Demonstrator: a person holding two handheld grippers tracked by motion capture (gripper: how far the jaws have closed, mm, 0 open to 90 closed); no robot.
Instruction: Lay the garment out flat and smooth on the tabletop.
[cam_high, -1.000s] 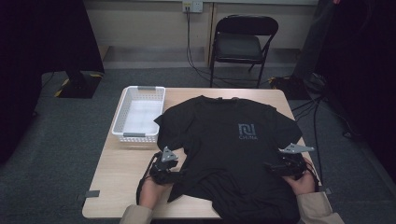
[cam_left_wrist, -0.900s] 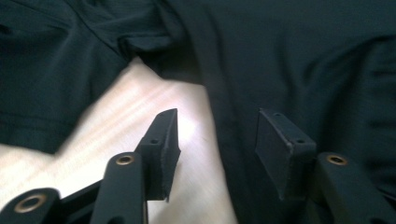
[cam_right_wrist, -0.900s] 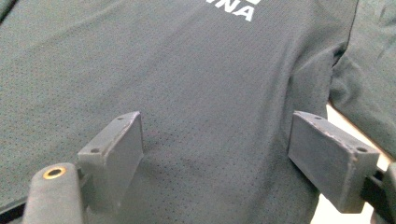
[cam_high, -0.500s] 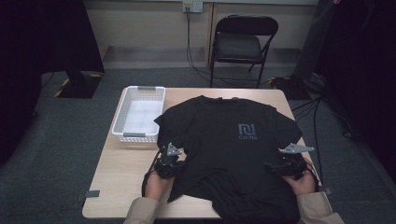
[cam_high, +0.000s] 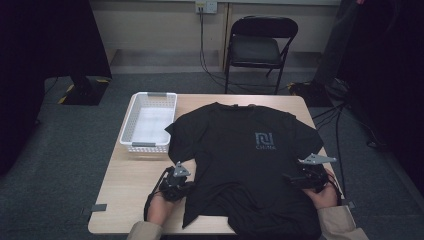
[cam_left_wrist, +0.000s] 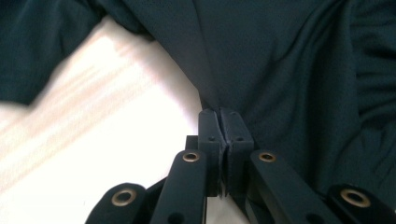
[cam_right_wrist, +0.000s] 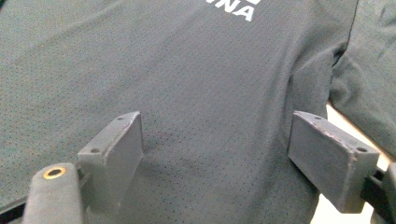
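A black T-shirt (cam_high: 240, 150) with a grey chest logo lies spread face up on the wooden table (cam_high: 130, 175). At the shirt's left side edge my left gripper (cam_high: 186, 186) is shut on the fabric. Its jaws have just been closing with the cloth between them. In the left gripper view the pads (cam_left_wrist: 219, 114) meet, pinching a fold of the T-shirt (cam_left_wrist: 289, 70). My right gripper (cam_high: 292, 179) hovers over the shirt's right lower part. In its own view the right gripper (cam_right_wrist: 215, 140) stands wide open above the flat T-shirt (cam_right_wrist: 187, 60), gripping nothing.
A white plastic basket (cam_high: 148, 122) sits at the table's left, close to the shirt's left sleeve. A black folding chair (cam_high: 257, 50) stands beyond the far edge, with cables on the floor around it. Bare tabletop lies left of my left gripper.
My left gripper has shifted slightly at the shirt's left edge and closed on the fabric. The right gripper has stayed where it was.
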